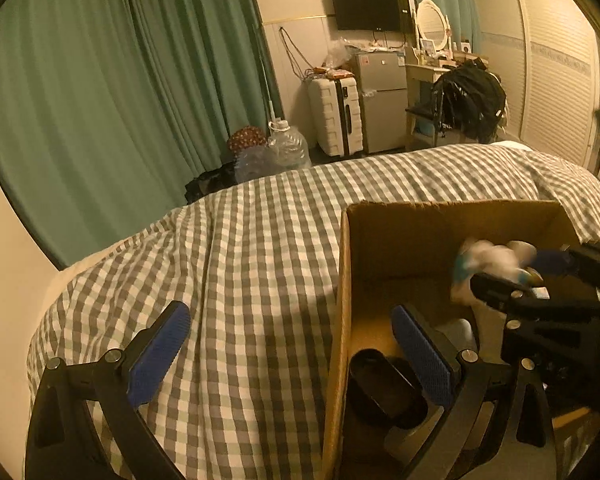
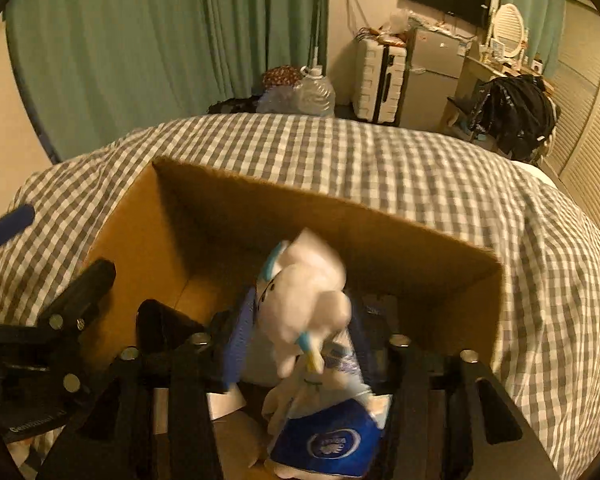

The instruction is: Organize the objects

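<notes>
Right gripper (image 2: 300,344) is clenched on a white plush (image 2: 304,300), blue pads pressing it from both sides. It hangs over the open top of the box (image 2: 148,240). Judgement: the toy is being carried in for a drop. Plush is motion-blurred in both views, so the exact pinch point is hard to tell. In the left view the same plush (image 1: 488,260) sits above the box's right half, with the right gripper (image 1: 512,276) reaching in from the right.

Left gripper (image 1: 288,344) is released, jaws spread wide, grasping nothing. One pad is over the blanket (image 1: 240,260) and the other just inside the box's left wall (image 1: 344,300), so it straddles that wall. Probably parked there to stay out of the way, or to steady the box; can't tell if it touches.

The box sits on the checked blanket on the bed. Already in the box: a dark oval thing (image 1: 384,392) near the left wall and a blue-and-white item (image 2: 328,444) below the plush, touching or nearly so. What these are is unclear.

In the way: the two grippers are close together over the box, and the left one's inner finger occupies the left side. The floor under the plush is partly taken by the blue-and-white item, so the drop may land on top.

Around: green curtain (image 1: 100,80), suitcase (image 1: 336,116), small fridge (image 1: 380,100), water jug (image 1: 288,146), TV (image 1: 368,8), all well apart from the bed.
</notes>
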A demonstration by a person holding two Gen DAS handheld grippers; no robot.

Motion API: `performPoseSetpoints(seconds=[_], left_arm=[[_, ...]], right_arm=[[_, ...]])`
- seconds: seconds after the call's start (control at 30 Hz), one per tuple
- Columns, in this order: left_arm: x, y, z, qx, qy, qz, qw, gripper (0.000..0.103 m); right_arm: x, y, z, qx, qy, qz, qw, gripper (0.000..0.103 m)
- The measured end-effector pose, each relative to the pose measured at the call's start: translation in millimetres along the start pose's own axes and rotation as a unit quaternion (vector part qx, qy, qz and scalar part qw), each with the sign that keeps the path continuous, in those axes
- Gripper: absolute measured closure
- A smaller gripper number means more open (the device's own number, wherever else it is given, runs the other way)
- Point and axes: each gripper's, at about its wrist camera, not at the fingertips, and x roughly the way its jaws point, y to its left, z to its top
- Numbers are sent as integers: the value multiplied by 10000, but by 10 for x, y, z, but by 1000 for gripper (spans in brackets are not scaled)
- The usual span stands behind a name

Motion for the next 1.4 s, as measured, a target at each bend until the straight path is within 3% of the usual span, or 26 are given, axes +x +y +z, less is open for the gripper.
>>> performPoseSetpoints(seconds=[0.17, 0.33, 0.8, 1.17, 1.4], left_arm=[[-62, -49, -2, 102, 35, 83, 9999, 0], [-398, -36, 50, -57, -140, -102, 9998, 0], [-1996, 232, 363, -353, -1415, -257, 9890, 0], [-2850, 339, 92, -351, -2258, -393, 9728, 0], [-2939, 273, -295, -402, -2545, -483, 9650, 0]], right_arm=[[-247, -63, 45, 131, -248, 6, 9996, 35], [-711, -102, 45, 277, -615, -21, 9977, 24], [-2486, 74, 68, 231, -1958, -632, 9783, 9], [-3382, 186, -424, 196, -2849, -1106, 9520, 2], [-3438, 129, -862, 307, -3035, -1197, 9448, 2]])
